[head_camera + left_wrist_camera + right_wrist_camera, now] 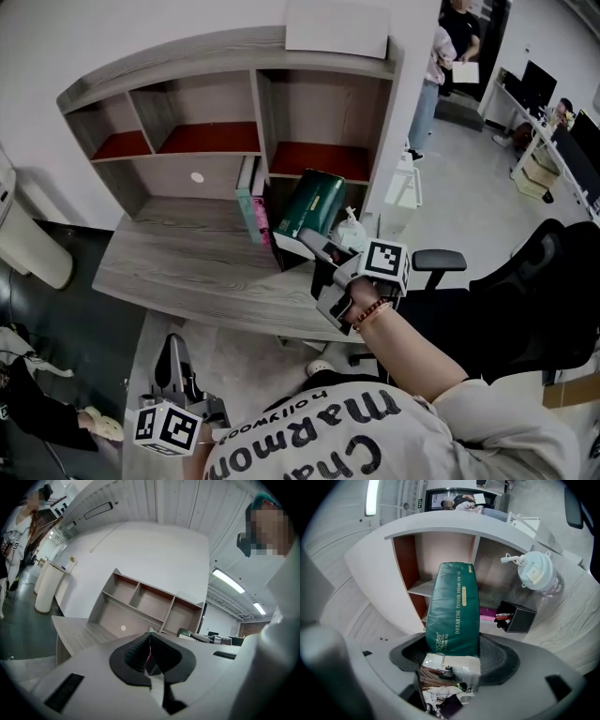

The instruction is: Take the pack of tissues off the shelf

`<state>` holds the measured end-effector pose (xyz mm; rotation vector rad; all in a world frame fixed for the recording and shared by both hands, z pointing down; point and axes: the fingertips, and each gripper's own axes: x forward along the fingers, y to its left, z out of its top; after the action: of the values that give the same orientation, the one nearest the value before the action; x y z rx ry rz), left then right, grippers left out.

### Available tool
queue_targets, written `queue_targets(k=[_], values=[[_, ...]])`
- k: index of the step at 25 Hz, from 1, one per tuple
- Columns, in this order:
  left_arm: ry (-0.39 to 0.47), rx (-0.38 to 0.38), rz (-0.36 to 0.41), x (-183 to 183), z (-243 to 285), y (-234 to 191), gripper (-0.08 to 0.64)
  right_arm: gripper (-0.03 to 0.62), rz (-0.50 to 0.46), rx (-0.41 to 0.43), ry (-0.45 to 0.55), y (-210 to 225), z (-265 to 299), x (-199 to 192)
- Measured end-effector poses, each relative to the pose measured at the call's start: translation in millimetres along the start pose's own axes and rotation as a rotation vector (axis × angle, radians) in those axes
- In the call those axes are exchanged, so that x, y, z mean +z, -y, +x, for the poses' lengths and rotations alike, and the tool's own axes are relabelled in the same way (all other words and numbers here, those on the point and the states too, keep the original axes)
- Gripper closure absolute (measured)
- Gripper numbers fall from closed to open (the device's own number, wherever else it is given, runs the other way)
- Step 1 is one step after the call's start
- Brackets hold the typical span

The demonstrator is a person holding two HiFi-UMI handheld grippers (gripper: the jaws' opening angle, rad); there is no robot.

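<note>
A dark green pack of tissues (311, 203) hangs tilted in front of the shelf unit's (216, 141) lower right compartment, just above the desk. My right gripper (305, 240) is shut on its near end. In the right gripper view the pack (454, 606) stands lengthwise between the pads of that gripper (452, 641). My left gripper (176, 367) is low at the left, off the desk, with its jaws together. The left gripper view shows those jaws (150, 649) shut on nothing, with the shelf far ahead.
A grey desk (187, 262) carries the shelf. Pink boxes (251, 211) stand upright by the divider. A white jug (536, 572) and a black box (516, 617) sit on the desk by the pack. An office chair (441, 260) is at the right. People (436, 56) stand behind.
</note>
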<state>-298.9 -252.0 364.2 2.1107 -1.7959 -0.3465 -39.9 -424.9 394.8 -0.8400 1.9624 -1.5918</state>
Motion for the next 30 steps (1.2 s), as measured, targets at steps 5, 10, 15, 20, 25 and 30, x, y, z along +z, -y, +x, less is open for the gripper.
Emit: queue_targets(k=[5,10,15,20,25,30], values=[[-0.019,-0.021,0.001,-7.9,-13.7,-2.8,0.543,0.264,-0.018,-0.003,0.001,5.9,-16.3,-19.3],[-0.044,-0.025,-0.009,-17.2,-24.2,-10.1,0.543,0.262,-0.018,-0.058,-0.018,25.1,-31.3,-44.5],[-0.071,-0.040,-0.021,-27.6,-20.0,-13.3,0.543,0.264,-0.017,-0.092,-0.043,40.4,-39.1,-64.0],[-0.088,-0.094,-0.023,-33.6,-1.3,-2.0,0.543,0.264,-0.018,-0.092,-0.074,43.8,-43.7,-78.0],[-0.091,-0.142,-0.007,-35.6,14.0,13.0,0.543,0.265,-0.066,-0.092,-0.084,42.9,-51.1,-89.5],[-0.092,-0.180,0.001,-40.1,17.0,33.8,0.543,0.265,-0.185,-0.075,-0.051,31.7,-63.5,-92.1]])
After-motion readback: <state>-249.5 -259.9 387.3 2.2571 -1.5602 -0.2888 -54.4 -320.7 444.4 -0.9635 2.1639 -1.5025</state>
